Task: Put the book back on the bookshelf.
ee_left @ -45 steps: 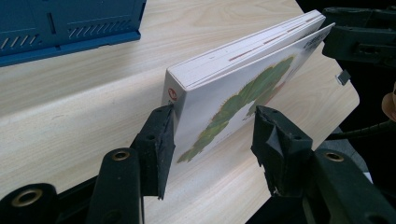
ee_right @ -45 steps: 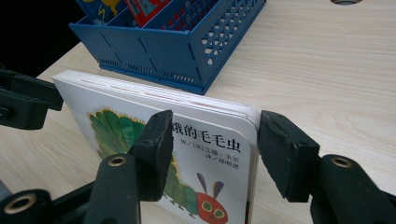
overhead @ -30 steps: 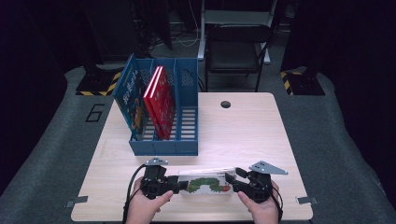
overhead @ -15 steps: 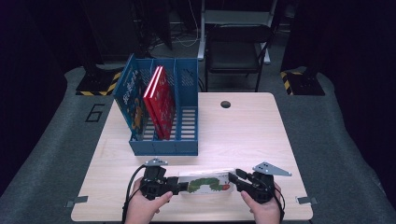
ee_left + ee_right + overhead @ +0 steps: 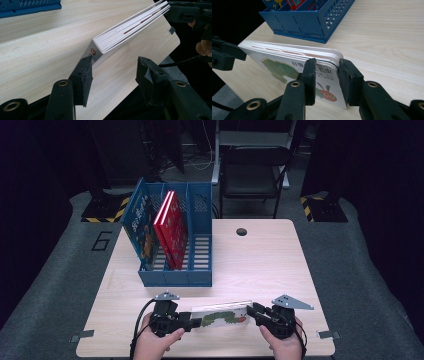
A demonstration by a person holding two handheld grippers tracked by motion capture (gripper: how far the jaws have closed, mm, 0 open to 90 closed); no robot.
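Note:
A board book (image 5: 220, 315) with a green caterpillar on its white cover lies near the table's front edge, between my two grippers. My right gripper (image 5: 252, 311) is at its right end. Its jaws have just been closing with the book's corner (image 5: 287, 65) between them, and the pads (image 5: 310, 72) now press on the cover and the back. That end is lifted, so the book (image 5: 130, 27) slopes down towards my left gripper (image 5: 113, 60). The left gripper (image 5: 194, 322) is open, and the book's low corner rests against the tip of one jaw.
A blue slotted file rack (image 5: 175, 275) stands at the table's middle left, holding two red books (image 5: 172, 230) and a blue picture book (image 5: 142, 227). A cable hole (image 5: 241, 231) sits at the far middle. A dark chair (image 5: 255, 165) stands beyond the table.
The right gripper's jaws have closed in on the book's right end. Both hands and the book have stayed where they were.

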